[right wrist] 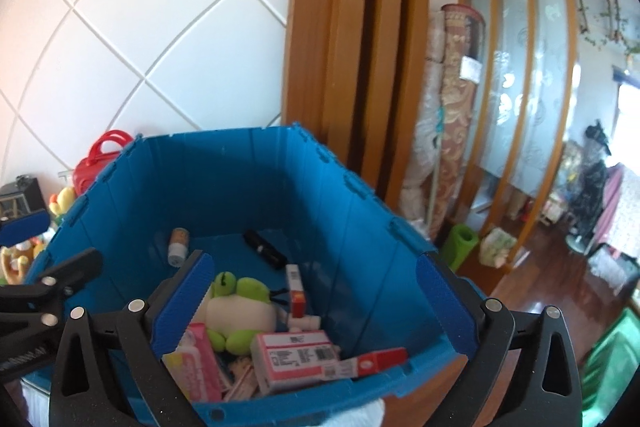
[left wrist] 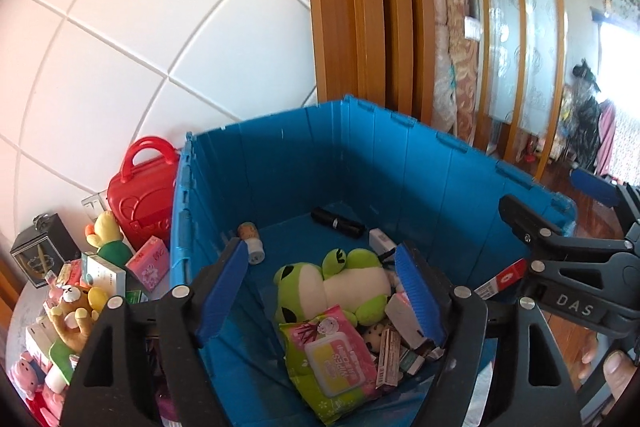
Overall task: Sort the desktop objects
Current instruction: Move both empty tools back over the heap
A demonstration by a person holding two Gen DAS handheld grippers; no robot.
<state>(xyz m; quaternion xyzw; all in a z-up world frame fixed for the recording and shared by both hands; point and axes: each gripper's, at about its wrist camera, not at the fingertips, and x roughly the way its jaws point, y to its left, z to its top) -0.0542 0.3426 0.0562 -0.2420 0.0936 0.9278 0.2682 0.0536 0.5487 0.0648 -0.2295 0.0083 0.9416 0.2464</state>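
Drop step done: both grippers, left gripper and right gripper, hover over blue bin, fingers apart, empty. Frog plush lies inside. Next: fetch from tabletop clutter at 9 o'clock.

- Blue crate below, tilted in view, walls up, filling the middle.
- Inside: green frog plush, black tube, small cork-topped bottle, pink-and-white boxes, pink wipes pack.
- Right gripper over the near rim, blue pads spread wide, nothing pinched between.
- Left gripper at the left edge.
- Red case behind the crate.
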